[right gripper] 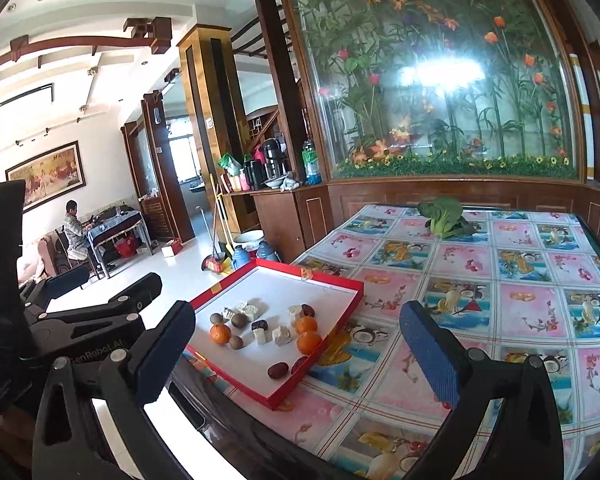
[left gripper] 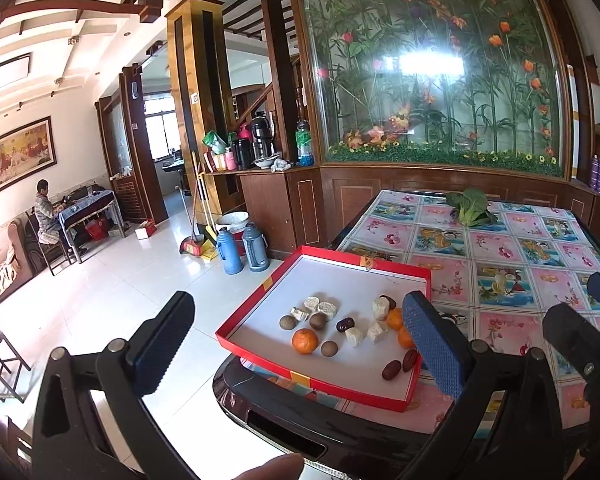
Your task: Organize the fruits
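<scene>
Floral oilcloth counter with a red tray of fruit

The tray sits at the counter's 8 o'clock corner; tangerines, dark dates and white cubes lie inside. Left gripper and right gripper hover near the tray, jaws spread wide, empty.

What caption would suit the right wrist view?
Open right gripper hovers before a red tray of oranges, dates and white chunks on a patterned table.

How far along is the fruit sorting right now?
Barely begun. Oranges, brown round fruits, red dates and pale cubes lie mixed in the red-rimmed white tray. Both the left claw and right claw are open, empty. All sorting remains.
</scene>
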